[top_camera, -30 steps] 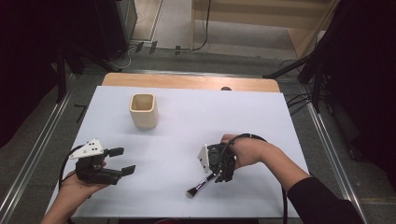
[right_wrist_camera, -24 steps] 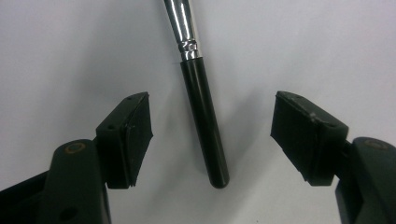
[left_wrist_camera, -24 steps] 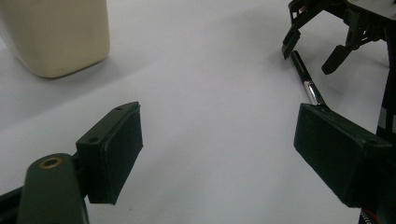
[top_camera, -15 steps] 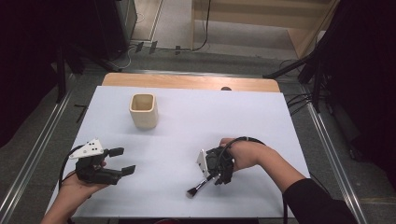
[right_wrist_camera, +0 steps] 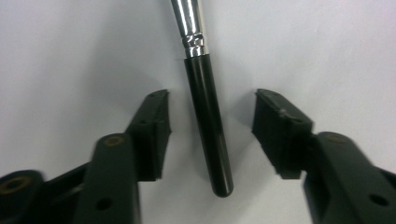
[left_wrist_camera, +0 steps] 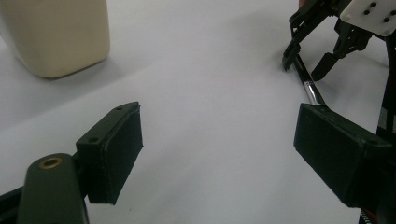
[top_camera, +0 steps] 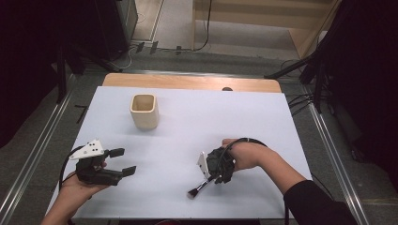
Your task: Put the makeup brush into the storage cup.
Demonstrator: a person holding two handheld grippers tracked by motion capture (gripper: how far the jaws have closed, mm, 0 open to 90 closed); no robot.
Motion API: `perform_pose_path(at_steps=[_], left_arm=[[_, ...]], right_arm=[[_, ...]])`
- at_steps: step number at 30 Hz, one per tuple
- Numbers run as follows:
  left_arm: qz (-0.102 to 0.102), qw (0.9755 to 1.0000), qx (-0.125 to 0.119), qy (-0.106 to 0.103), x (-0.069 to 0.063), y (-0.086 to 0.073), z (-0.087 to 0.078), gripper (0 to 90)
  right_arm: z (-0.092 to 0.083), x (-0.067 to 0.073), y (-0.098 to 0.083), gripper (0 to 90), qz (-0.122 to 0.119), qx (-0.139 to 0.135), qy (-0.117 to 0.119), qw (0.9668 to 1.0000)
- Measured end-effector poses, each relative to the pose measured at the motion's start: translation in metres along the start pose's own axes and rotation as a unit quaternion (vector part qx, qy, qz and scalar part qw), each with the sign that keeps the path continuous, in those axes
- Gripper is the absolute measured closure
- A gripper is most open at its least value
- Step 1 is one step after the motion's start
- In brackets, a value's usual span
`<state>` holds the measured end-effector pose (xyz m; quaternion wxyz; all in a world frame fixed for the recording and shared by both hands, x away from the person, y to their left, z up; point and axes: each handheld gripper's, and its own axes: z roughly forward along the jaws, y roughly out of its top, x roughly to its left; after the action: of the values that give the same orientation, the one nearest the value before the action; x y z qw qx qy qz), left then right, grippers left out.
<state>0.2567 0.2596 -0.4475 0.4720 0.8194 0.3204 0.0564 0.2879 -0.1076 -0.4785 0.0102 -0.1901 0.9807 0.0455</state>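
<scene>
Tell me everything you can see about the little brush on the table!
The makeup brush is thin, with a glossy black handle, a shiny silver metal collar and a dark tuft of bristles at the far end. It lies flat on the white table, near the person's edge, bristles pointing toward that edge. The right tool straddles the handle; its jaws have just been closing, yet gaps show on both sides, so nothing but the table touches the brush.

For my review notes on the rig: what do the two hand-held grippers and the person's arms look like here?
Both are black, two-jawed tools. The left gripper carries a pale three-cornered plate with small holes, and a black cable loops behind it. Its pads are flat black blocks. The right gripper has a like plate and a black cable arching over the hand. The right arm wears a black sleeve.
</scene>
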Motion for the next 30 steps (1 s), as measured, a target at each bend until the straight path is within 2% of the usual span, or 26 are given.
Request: perform_pose_path(at_steps=[5,6,13,20,30], left_arm=[[0.0,1.0,0.0,-0.003,-0.0002,0.0,0.0004,16.3],[0.001,1.0,0.0,-0.001,-0.0005,0.0001,0.0003,16.3],[0.001,1.0,0.001,-0.001,0.0001,0.0,0.0005,16.4],[0.001,1.0,0.001,-0.001,-0.0003,0.0,0.0009,16.4],[0.0,1.0,0.004,-0.001,-0.0003,-0.0001,0.0014,16.3]], right_arm=[[-0.0012,0.0015,-0.0005,58.1,-0.001,0.002,0.0,1.0],[-0.0009,0.001,-0.0003,59.8,-0.012,-0.002,-0.002,0.9999],[-0.0016,0.0038,-0.0002,70.1,-0.025,-0.001,0.002,0.9997],[-0.0022,0.0022,0.0011,76.5,-0.025,0.006,0.005,0.9997],[-0.0021,0.0019,0.0012,80.0,-0.031,0.003,0.003,0.9995]])
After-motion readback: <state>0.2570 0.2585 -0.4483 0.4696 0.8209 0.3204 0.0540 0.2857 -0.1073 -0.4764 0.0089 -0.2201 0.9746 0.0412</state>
